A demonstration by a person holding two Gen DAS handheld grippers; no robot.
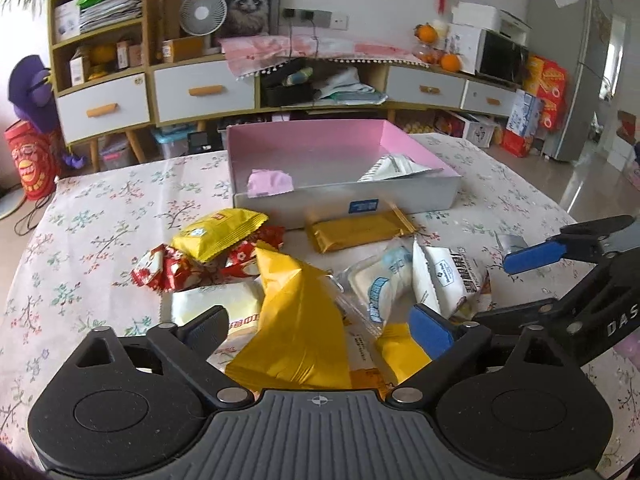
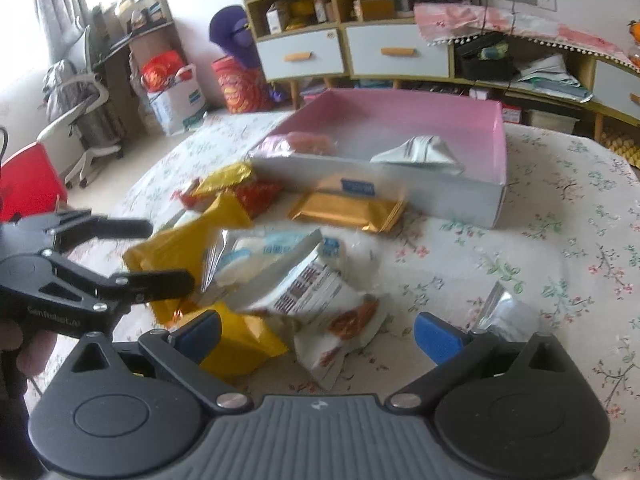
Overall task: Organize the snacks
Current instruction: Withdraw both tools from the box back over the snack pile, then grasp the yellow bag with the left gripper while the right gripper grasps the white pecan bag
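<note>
A pile of snack packets lies on the floral table in front of a pink-lined box (image 1: 400, 136) (image 2: 500, 152). My left gripper (image 1: 320, 326) is open with a big yellow bag (image 1: 296, 312) between its fingers; I cannot tell whether they touch it. My right gripper (image 2: 318, 334) is open over a white packet with red print (image 2: 316, 300). It also shows in the left wrist view (image 1: 536, 284). The left gripper shows at the left of the right wrist view (image 2: 168, 256). The box holds a silver-white packet (image 1: 396, 168) (image 2: 420, 152) and a pink packet (image 1: 268, 182).
A gold bar packet (image 1: 356, 232) (image 2: 348, 208) lies against the box front. Yellow (image 1: 220, 232) and red (image 1: 180, 268) packets lie left of the pile. A small silver packet (image 2: 504, 308) lies at right. A sideboard (image 1: 200, 92) stands behind the table.
</note>
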